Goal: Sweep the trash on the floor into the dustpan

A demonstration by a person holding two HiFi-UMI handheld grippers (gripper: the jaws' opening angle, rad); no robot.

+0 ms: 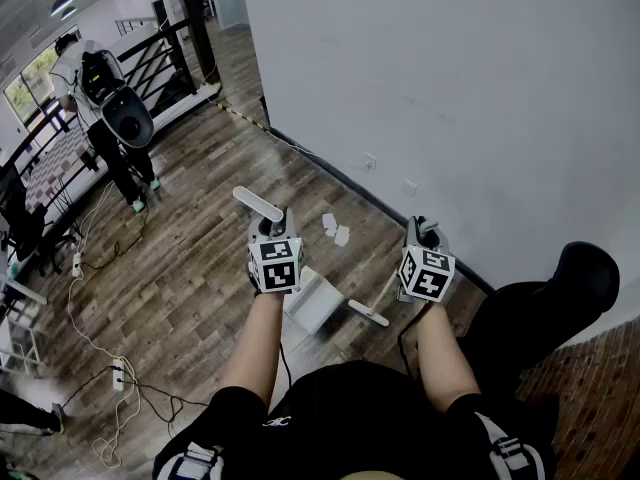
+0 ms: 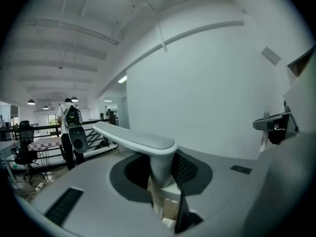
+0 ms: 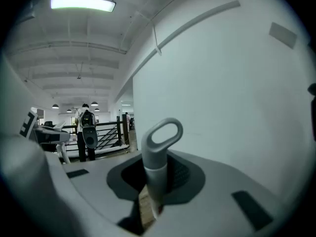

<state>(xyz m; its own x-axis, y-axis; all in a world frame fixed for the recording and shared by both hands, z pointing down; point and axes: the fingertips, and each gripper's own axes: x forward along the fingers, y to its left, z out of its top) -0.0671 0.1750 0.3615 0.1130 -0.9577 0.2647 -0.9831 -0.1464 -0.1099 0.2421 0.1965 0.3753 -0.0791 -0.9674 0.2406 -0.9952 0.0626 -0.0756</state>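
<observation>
Far out to the left of both tools, a person (image 1: 112, 118) stands by a railing (image 1: 160, 63), no part of the job. The left gripper (image 1: 272, 230) has its jaws clamped on the flat grey dustpan handle (image 2: 136, 139), which juts up past the fingertips. The white dustpan (image 1: 312, 301) hangs below that gripper, low over the wooden floor (image 1: 190, 278), between the two tools.

Just ahead of the left gripper, slightly to its right, two pale scraps of trash (image 1: 342, 236) lie on the boards, outside the pan and apart from it. The brush head (image 1: 368, 314) sits beside the pan, below and left of the right gripper (image 1: 425, 238), whose jaws grip the loop-ended broom handle (image 3: 158, 147).

Both tools are in hand, but the sweeping seems not yet done: the visible scraps remain to be brushed in.
</observation>
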